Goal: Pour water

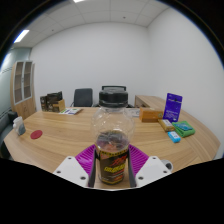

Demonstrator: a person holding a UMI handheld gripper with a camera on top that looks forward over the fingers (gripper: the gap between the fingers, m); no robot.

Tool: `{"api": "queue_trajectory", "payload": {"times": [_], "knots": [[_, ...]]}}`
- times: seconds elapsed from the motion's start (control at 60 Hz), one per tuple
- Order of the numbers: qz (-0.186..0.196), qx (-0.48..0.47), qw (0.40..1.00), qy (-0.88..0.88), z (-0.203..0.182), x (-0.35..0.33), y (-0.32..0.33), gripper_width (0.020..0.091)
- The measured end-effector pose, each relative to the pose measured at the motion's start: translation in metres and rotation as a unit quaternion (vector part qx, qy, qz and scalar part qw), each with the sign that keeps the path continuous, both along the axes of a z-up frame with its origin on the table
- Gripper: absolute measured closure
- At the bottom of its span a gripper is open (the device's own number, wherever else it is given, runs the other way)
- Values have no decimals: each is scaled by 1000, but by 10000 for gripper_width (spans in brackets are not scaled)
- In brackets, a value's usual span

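Observation:
A clear bottle [112, 148] with a dark orange-and-yellow label stands upright between my fingers, its cap rising above them. My gripper [112, 165] is shut on the bottle, with the magenta pads [86, 156] pressing its sides at label height. The bottle's base is hidden below the fingers, and I cannot tell if it rests on the wooden table [60, 140]. No cup or other vessel shows near the bottle.
On the long wooden table lie a red disc [36, 133] at the left, brown boxes [52, 102] far left, an orange box [151, 115], a purple box [173, 106] and green and blue items [182, 129] at the right. Black chairs [83, 97] stand behind it.

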State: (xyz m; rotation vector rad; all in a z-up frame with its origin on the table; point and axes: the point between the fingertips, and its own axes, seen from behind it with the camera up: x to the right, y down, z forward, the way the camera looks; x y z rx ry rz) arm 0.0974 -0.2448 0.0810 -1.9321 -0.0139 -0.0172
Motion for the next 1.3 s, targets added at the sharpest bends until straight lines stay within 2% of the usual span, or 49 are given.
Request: {"api": "queue_trajectory", "payload": {"times": [0.083,0.133,0.15,0.35,0.5,0.617,0.733,0.817,0.917,1.017,1.167,1.3], "knots": [[-3,4,1000,0,0,0,2,704],[-7,4,1000,1,-1,0,1,702],[-6,3,1000,-1,-1,0,1,725],[-33,8,999,-18,12,-2,6,728],[-49,22,996,-71,53,-14,17,727],[-61,40,985,-154,100,-44,27,728],[-63,60,959,-269,158,-85,43,727],[-67,63,923,-374,191,-143,53,726],[-41,64,867,-493,213,-214,73,727],[-4,54,799,-599,213,-291,89,728],[62,58,674,-734,188,-390,112,726],[103,48,564,-818,154,-446,125,728]]}}
